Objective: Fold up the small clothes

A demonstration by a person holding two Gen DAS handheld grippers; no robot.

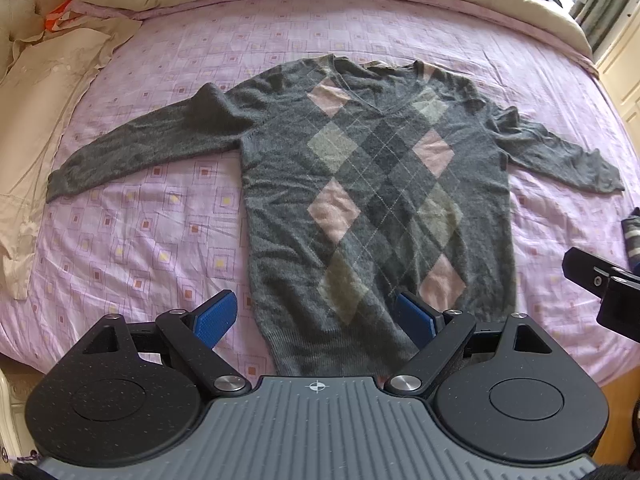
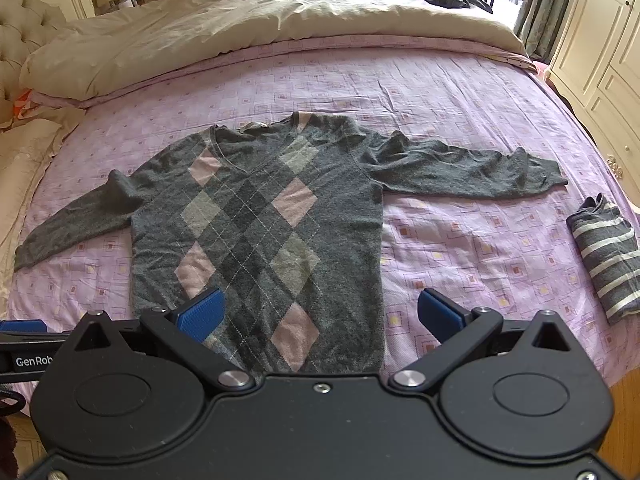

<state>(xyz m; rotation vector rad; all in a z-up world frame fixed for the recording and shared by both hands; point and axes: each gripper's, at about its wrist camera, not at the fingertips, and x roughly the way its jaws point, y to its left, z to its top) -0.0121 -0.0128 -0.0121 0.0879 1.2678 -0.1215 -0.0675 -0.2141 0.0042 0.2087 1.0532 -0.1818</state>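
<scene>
Sweater (image 1: 360,184) lies flat on the bed (image 1: 160,216) ahead of your jaws, hem hidden behind both. Left gripper (image 1: 316,316) and right gripper (image 2: 320,312) gape wide, holding nothing. "GenRob" shows, cut off, on the left gripper.

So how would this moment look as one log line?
sweater: flat, unfolded | left tool: open, empty | right tool: open, empty | striped top: folded

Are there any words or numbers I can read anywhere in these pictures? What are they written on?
"GenRob", cut off by the black body in front: white letters on the left gripper, at the right wrist view's left edge.
The grey sweater, the striped top and the bedsheet show no readable text.
</scene>
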